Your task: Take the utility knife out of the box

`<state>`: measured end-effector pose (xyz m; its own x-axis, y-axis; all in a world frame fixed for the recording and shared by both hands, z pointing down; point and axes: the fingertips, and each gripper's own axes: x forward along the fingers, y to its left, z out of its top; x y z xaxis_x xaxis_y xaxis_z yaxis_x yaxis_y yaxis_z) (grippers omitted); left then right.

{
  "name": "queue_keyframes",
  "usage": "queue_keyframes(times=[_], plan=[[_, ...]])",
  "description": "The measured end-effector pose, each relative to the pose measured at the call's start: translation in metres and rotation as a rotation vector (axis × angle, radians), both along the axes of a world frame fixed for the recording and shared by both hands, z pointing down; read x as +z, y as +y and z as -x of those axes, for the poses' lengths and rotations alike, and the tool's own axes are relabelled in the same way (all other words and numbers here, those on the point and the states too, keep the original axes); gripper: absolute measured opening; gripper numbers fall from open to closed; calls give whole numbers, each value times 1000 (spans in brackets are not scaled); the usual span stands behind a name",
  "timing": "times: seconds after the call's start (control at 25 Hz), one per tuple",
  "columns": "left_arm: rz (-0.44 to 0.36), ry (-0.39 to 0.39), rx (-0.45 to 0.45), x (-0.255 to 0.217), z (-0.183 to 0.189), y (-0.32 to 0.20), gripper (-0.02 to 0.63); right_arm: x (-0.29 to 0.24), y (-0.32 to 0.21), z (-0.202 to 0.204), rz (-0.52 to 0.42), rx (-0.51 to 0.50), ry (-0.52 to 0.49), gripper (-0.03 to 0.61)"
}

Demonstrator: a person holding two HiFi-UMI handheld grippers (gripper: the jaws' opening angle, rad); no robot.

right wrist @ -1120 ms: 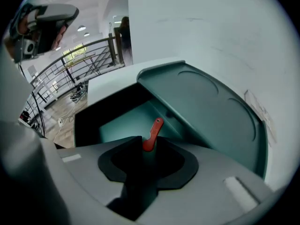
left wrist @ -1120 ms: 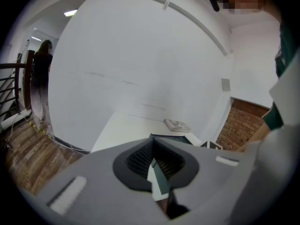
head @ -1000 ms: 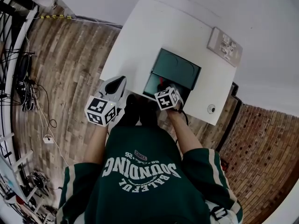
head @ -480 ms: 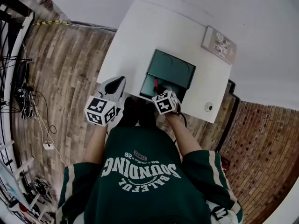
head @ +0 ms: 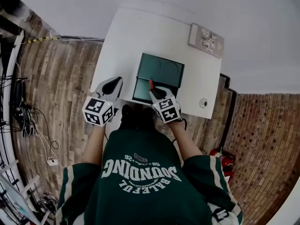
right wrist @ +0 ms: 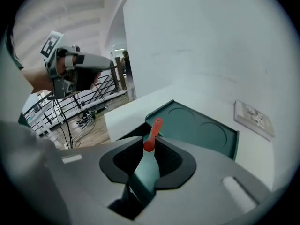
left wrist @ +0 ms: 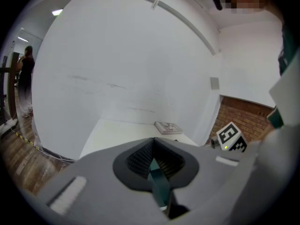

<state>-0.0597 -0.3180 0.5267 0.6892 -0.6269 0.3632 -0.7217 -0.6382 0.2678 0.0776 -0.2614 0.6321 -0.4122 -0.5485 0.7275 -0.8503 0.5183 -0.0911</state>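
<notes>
1. Right gripper [right wrist: 151, 144], grey, two-jaw, marker cube at its back: jaws clamped on a slim red utility knife [right wrist: 153, 129]. The knife's red end, with a small hole in it, juts past the jaw tips.
2. Knife position: held over the near half of the dark green open box [head: 157, 76], not lying in it.
3. Box: stands at the near edge of a white rectangular table [head: 136, 36]. Its flat lid [right wrist: 201, 130], with two round embossings, is folded back on the far side.
4. Left gripper [left wrist: 153, 142], same make: jaws together with nothing between them, held off the table's near edge, to the left of the box and apart from it.
5. Flat pale rectangular panel [head: 206, 40]: lies at the table's far right corner, well apart from the box.
6. Small round object [head: 203, 103]: sits at the table's near right corner; too small to identify.
</notes>
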Motion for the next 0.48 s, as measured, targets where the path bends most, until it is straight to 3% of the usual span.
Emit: queue_keyframes(times=[0.48], plan=[[-68, 16, 100, -25, -45, -16, 51, -96, -28, -56, -255, 199, -92, 77]])
